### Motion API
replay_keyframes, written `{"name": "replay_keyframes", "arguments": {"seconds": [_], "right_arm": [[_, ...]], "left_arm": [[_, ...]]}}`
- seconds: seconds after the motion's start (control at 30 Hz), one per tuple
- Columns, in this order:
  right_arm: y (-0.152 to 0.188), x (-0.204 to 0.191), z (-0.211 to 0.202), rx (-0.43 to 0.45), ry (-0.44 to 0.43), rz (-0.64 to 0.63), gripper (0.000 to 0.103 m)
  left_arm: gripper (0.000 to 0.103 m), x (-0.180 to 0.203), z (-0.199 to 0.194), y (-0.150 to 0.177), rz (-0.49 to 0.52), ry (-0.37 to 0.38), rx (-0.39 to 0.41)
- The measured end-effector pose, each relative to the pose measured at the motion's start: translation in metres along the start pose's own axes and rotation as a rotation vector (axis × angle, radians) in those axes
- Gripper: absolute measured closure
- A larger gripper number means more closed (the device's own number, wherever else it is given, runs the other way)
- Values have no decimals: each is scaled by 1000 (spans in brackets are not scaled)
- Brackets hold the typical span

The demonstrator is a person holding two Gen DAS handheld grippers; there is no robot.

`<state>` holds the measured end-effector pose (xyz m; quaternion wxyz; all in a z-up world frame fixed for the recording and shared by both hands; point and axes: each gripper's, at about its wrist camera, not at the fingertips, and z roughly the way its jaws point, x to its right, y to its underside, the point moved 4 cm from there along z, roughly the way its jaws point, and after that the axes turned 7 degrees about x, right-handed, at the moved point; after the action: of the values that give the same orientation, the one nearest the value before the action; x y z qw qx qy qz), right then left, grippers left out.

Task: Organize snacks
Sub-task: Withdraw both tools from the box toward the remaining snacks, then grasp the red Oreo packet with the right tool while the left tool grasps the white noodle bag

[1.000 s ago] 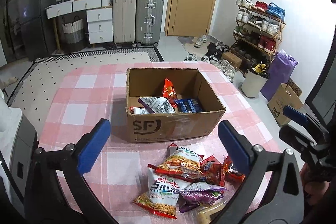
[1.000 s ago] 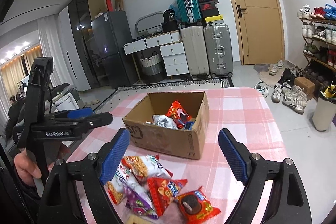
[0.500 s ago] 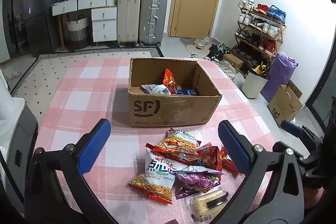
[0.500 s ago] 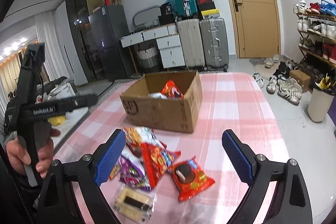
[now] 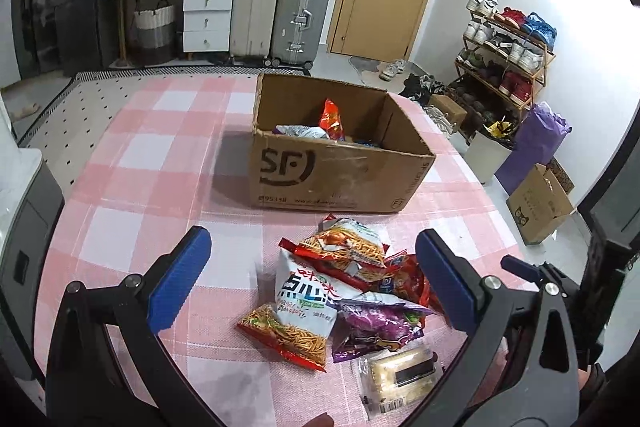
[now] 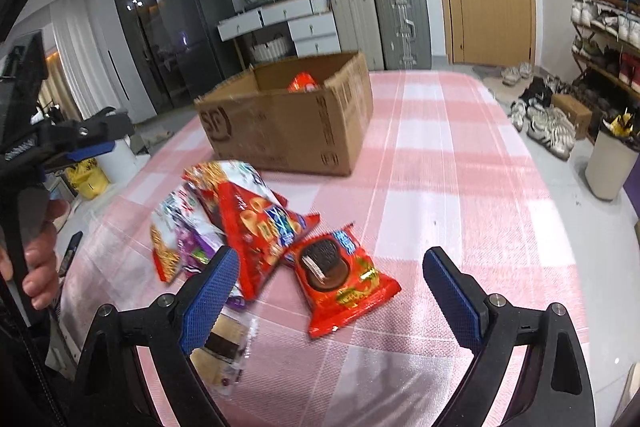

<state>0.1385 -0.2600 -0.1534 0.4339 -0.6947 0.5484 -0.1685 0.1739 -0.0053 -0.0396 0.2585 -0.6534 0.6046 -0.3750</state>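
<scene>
Awaiting packing: loose snacks (image 5: 344,291) heaped before box (image 5: 336,171) on worktop (image 5: 160,163); left gripper (image 5: 312,281) and right gripper (image 6: 330,285) hover over them, jaws released, empty.

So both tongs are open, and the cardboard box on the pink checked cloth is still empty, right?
Not empty. The left wrist view shows the cardboard box already holding snack packets, including a red packet. Both the left tongs and right tongs are indeed open.
</scene>
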Motion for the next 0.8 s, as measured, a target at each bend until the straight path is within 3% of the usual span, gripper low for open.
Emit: {"name": "replay_keyframes", "arguments": {"seconds": [0.4,0.63,0.8], "right_arm": [[11,6,43,-93,17,-7,9],[17,0,59,-157,6,-47,37],[17,0,61,-159,13,-60,43]], "left_arm": [[1,-4,22,14,-1,-3,-64],[1,-3,31,22,9,-8,-95],[1,-5,31,22,6,-13,-93]]}}
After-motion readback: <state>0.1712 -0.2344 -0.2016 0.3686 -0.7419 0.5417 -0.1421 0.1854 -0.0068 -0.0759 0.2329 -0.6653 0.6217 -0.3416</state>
